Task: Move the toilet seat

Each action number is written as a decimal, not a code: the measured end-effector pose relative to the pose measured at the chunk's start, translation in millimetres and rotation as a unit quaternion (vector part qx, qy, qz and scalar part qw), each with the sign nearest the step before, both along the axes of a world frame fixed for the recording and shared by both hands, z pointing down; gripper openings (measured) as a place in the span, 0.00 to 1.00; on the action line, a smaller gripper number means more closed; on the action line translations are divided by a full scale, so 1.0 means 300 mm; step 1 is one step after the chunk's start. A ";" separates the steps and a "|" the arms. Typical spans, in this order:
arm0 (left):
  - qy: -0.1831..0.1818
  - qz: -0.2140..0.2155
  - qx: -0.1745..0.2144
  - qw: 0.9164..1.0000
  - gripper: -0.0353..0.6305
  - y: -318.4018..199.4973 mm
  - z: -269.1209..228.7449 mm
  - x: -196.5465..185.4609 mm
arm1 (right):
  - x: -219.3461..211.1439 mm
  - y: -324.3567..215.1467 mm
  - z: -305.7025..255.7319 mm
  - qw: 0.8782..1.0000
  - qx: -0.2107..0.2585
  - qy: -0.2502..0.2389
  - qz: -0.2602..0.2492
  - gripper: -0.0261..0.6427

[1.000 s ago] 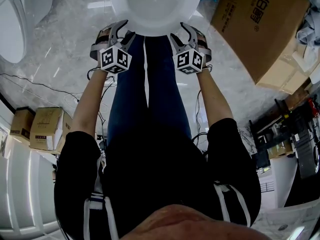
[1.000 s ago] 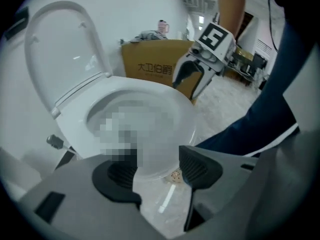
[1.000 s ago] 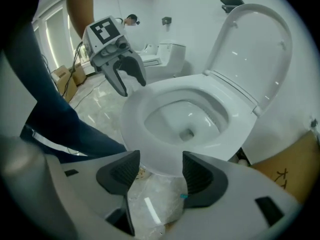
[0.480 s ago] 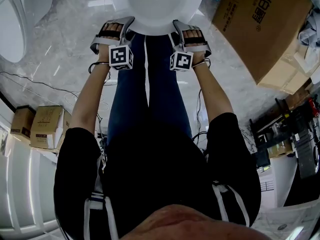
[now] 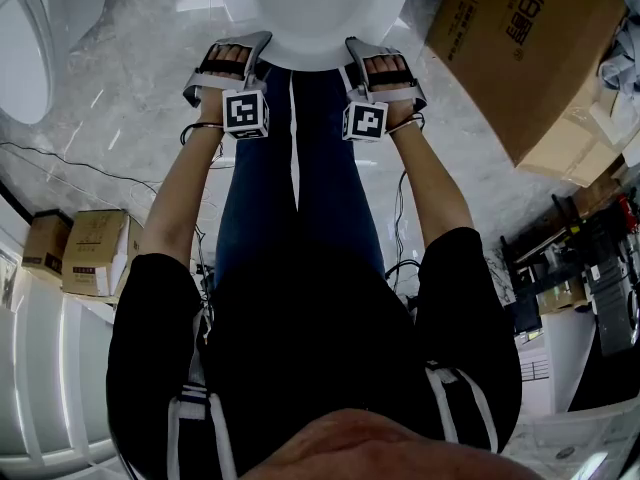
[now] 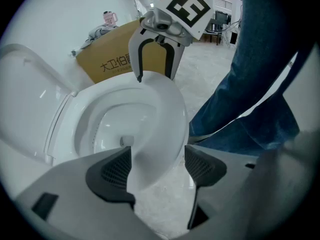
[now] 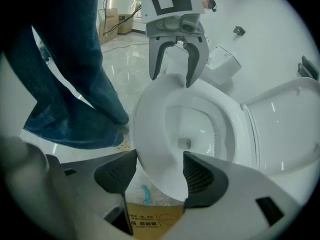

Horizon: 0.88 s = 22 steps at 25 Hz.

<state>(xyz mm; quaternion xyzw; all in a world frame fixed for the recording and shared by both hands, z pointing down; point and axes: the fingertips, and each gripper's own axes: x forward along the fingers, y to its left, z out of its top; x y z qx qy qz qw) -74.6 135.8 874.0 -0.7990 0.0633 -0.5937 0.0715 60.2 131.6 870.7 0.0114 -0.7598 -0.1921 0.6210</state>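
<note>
Currently the left gripper (image 6: 157,169) and the right gripper (image 7: 155,171) both straddle the front rim of the toilet seat (image 6: 160,114), one on each side of its front curve. Seat is glossy white, smooth, a flat oval ring. Its long axis runs straight away from the fingertips toward the raised lid (image 6: 30,99), rounded front end nearest the fingers. Both sets of jaws have just been opening and stand wide. Seat rim sits between the dark ribbed pads (image 6: 112,171) on each gripper, with a visible gap at the left gripper's outer pad, so neither has a clamp on it. Bowl (image 6: 112,124) beyond the fingertips is the same glossy white, holding only the drain opening at the bottom. Brown cardboard box (image 6: 107,64) with printed lettering sits past the far fingers, closed, contents not visible. Floor (image 5: 130,98) is polished grey marbled stone.
</note>
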 end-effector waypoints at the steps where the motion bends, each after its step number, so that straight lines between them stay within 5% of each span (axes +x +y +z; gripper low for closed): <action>1: 0.000 0.002 0.006 1.000 0.54 -0.001 -0.006 0.004 | 0.002 -0.002 -0.015 1.000 0.002 -0.003 0.004 0.50; 11: -0.020 0.065 0.097 0.993 0.58 -0.035 -0.084 0.031 | 0.010 -0.013 -0.195 0.998 0.036 -0.039 0.016 0.50; 22: 0.022 0.042 0.153 0.987 0.57 -0.092 -0.243 0.079 | 0.018 -0.043 -0.365 0.996 0.061 -0.059 0.025 0.50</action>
